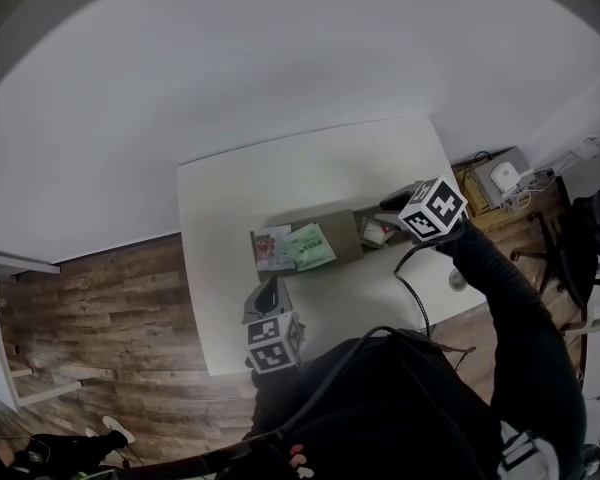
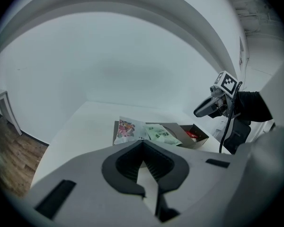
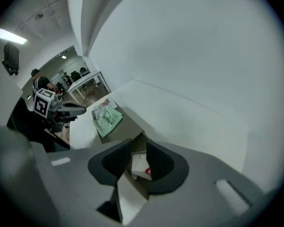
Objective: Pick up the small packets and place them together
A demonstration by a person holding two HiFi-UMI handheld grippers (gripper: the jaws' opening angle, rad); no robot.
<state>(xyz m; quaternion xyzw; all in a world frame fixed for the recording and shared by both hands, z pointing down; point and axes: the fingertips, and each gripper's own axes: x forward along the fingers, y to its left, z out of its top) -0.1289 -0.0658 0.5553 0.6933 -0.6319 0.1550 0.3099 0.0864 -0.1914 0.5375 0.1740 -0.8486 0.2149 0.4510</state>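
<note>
A floral packet (image 1: 271,247) and a green packet (image 1: 311,247) lie side by side on the flat cardboard flap (image 1: 342,236) of an open box (image 1: 373,240) on the white table (image 1: 310,173). My right gripper (image 1: 390,208) hangs over the box, open, nothing between its fingers. In the right gripper view, a white and red packet (image 3: 141,167) lies in the box below my right gripper (image 3: 138,148). My left gripper (image 1: 268,288) stays shut and empty near the table's front edge, short of the floral packet (image 2: 126,128) and green packet (image 2: 162,134).
A black cable (image 1: 415,293) trails from the right gripper across the table. A small round object (image 1: 458,280) sits near the table's right front corner. Wooden floor (image 1: 100,298) lies to the left. Devices and wires (image 1: 505,178) and a chair (image 1: 580,248) stand to the right.
</note>
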